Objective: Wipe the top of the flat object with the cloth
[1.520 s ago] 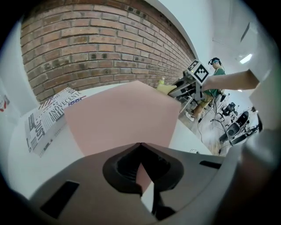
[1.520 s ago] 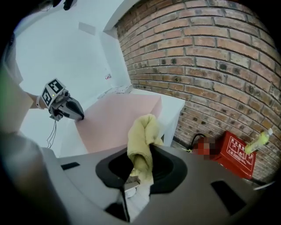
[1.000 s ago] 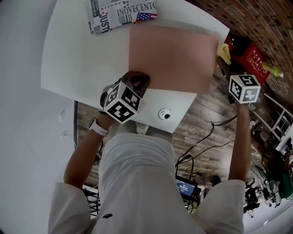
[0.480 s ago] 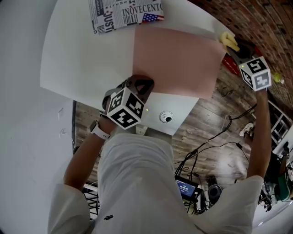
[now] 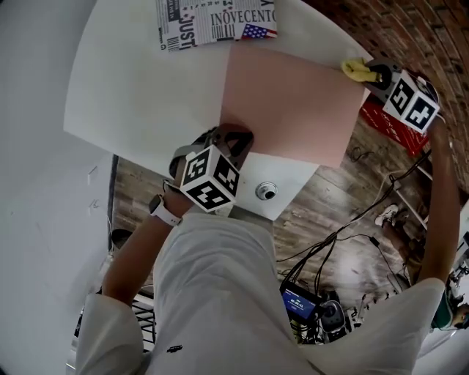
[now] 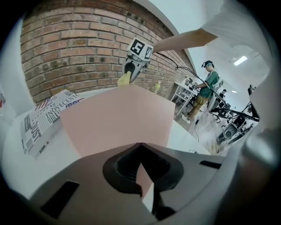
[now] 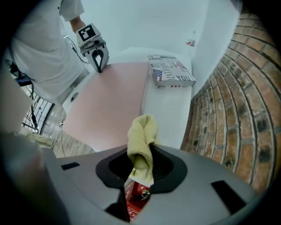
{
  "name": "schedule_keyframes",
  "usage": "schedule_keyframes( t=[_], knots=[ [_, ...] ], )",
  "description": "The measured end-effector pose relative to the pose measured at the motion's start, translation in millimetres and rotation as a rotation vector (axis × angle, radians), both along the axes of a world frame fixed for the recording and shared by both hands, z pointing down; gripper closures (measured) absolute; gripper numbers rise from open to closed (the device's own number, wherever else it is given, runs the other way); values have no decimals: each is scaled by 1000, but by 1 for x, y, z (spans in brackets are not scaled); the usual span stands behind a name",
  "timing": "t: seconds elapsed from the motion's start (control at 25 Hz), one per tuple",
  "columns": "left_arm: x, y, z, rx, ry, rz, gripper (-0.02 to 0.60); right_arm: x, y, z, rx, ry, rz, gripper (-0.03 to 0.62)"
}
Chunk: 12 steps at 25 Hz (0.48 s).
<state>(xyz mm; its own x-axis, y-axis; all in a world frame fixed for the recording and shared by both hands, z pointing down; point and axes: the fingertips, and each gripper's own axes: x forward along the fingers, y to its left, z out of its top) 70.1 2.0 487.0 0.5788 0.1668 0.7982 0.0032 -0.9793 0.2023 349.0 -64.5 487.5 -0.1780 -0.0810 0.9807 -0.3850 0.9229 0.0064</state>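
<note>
Right gripper view: the fingers of the right gripper (image 7: pixel 139 176) are clamped on a folded yellow cloth (image 7: pixel 142 147), which sticks out ahead of them. Past the cloth lies the pink flat sheet (image 7: pixel 112 101) on the white table (image 7: pixel 169 110). In the head view the cloth (image 5: pixel 358 70) hangs at the sheet's far right corner, by the table's edge; whether it touches the sheet I cannot tell. A red crate (image 5: pixel 396 123) stands on the wooden floor below that gripper.

In the left gripper view the left gripper (image 6: pixel 140 145) has its fingers closed together, tips down at the sheet's near edge, with pink showing through the gap behind them. The head view puts it at the sheet's near left corner. A box printed like a newspaper (image 5: pixel 216 18) lies at the sheet's far left corner, and a brick wall (image 7: pixel 228 101) runs beside the table.
</note>
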Motion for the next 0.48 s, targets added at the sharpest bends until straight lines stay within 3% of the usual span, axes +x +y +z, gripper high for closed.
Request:
schedule_keyframes(
  t=[0.48],
  knots=[
    [0, 2, -1, -10, 21, -1, 563, -94, -50, 1, -102, -159, -50, 502]
  ],
)
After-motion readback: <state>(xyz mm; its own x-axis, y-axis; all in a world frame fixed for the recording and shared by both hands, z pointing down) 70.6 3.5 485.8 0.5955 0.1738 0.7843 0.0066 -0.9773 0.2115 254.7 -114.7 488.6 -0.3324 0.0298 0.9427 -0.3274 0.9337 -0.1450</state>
